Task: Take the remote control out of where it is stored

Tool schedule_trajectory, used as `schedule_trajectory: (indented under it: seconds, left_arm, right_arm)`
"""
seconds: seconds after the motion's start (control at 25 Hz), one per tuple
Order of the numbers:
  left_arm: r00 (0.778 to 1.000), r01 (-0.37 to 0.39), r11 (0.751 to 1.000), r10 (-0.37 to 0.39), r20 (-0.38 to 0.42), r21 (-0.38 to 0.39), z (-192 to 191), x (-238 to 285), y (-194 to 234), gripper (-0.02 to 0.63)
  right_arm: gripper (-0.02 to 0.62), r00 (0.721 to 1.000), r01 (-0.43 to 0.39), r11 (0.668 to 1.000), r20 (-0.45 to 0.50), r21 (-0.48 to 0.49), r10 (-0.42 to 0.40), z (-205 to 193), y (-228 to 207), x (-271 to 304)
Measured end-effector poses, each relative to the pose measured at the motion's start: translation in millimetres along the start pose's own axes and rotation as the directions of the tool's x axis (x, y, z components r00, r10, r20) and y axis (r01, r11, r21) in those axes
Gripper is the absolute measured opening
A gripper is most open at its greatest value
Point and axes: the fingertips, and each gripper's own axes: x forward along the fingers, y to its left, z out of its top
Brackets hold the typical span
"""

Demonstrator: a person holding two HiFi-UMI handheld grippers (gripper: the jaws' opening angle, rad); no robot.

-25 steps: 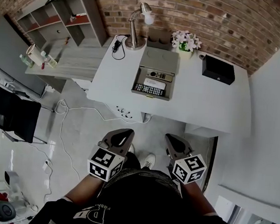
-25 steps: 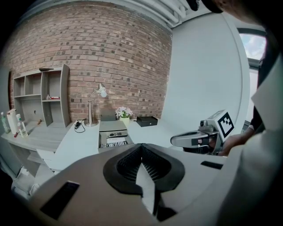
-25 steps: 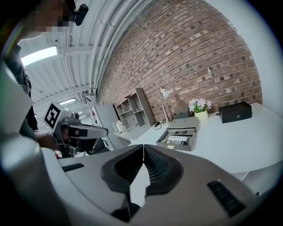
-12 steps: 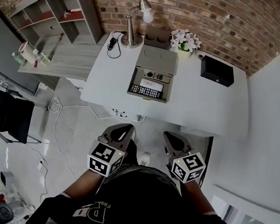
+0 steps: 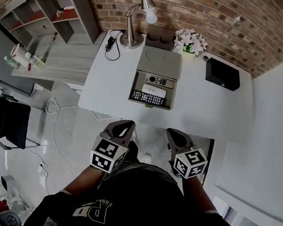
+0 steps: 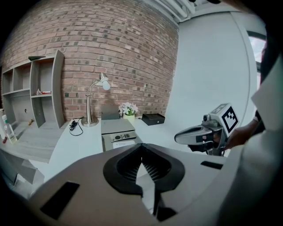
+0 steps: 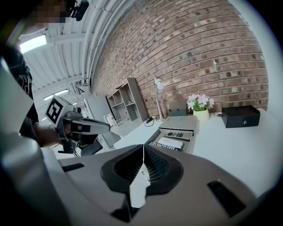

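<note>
Left gripper [image 6: 142,149]: fingers pressed together, tips meeting, nothing between them. Right gripper [image 7: 143,152]: the same, jaws closed on nothing.

Both held low in front of the person's body, side by side and apart, jaws pointing towards the white table [image 5: 109,86]. Neither has reached its near edge (floor shows between the tips and the table).

On the table, an open grey box [image 5: 132,91], its lid [image 5: 159,62] laid back towards the brick wall [image 5: 225,19]. Inside it:
- grey remote control [image 5: 158,80] along the far side
- white flat item [image 5: 154,90] in the middle
- black remote control [image 5: 148,98] along the near edge

Both remotes lie flat in the box, well apart from either gripper.

Behind the box: desk lamp [image 5: 136,23], pot of flowers [image 5: 187,41]. A small black case [image 5: 223,74] sits to the right.
</note>
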Motion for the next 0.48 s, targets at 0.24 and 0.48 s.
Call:
schedule_trajectory:
  seconds: [0.24, 0.48]
  left_arm:
    - [0.999, 0.003, 1.000, -0.002, -0.049, 0.010, -1, 26, 40, 0.008]
    - [0.996, 0.019, 1.000, -0.018, -0.085, 0.005, 1, 49, 74, 0.008]
  right_arm:
    - [0.006, 0.998, 0.015, 0.999, -0.056, -0.036, -0.017, 10, -13, 43]
    - [0.006, 0.993, 0.017, 0.997, -0.119, -0.076, -0.026, 17, -24, 78]
